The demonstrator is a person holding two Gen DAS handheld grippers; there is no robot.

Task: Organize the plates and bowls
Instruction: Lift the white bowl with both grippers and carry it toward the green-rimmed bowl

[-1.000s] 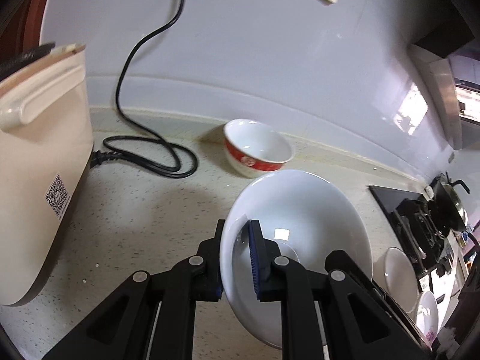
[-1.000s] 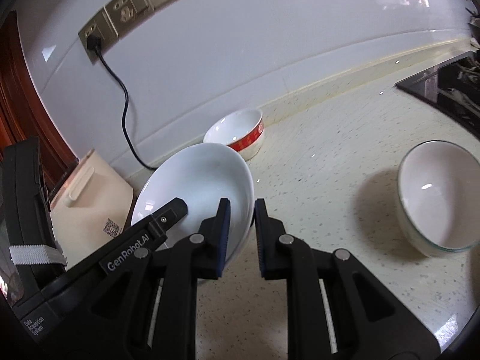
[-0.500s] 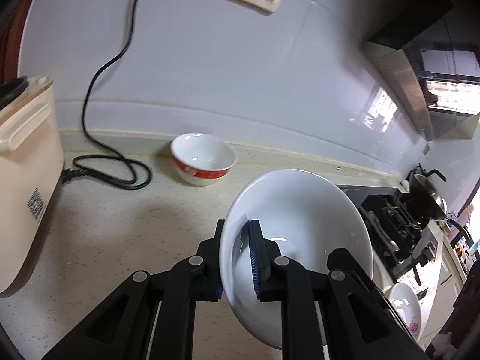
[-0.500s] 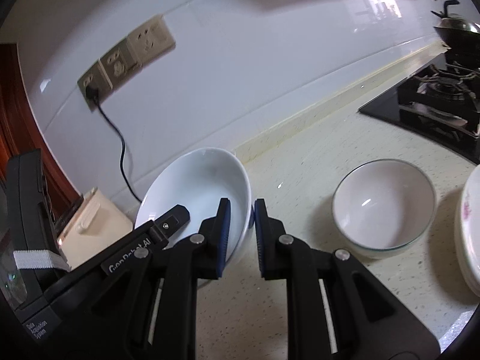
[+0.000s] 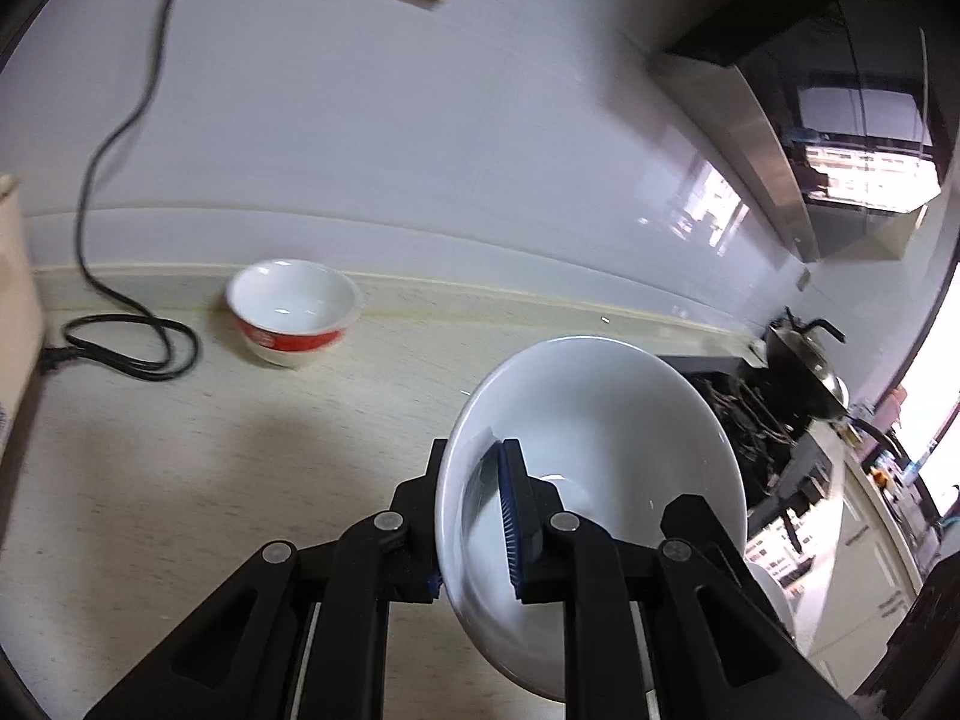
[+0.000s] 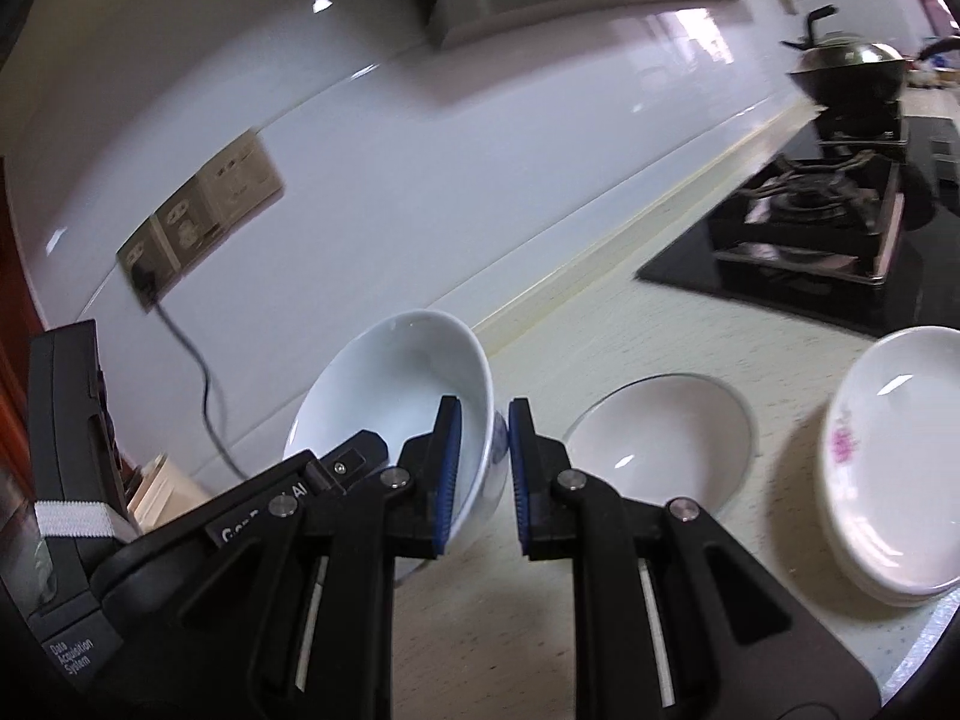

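Note:
My left gripper (image 5: 474,516) is shut on the rim of a large white bowl (image 5: 606,420) and holds it tilted above the counter. The same white bowl (image 6: 396,384) shows in the right wrist view, with the left gripper's body under it. My right gripper (image 6: 485,474) straddles the bowl's rim with a narrow gap between its pads; whether it pinches the rim is unclear. A red-and-white bowl (image 5: 294,312) sits by the backsplash. A shallow clear-rimmed bowl (image 6: 660,444) and a stack of white plates (image 6: 888,468) sit on the counter at the right.
A black power cord (image 5: 126,348) lies coiled at the far left and runs up to wall sockets (image 6: 204,216). A black gas stove (image 6: 828,240) with a dark pot (image 6: 852,69) stands at the right. The backsplash wall runs along the back.
Both grippers and the white bowl have moved right along the counter toward the stove. The red bowl and the beige appliance have slid left in view, and the plate stack has come into view.

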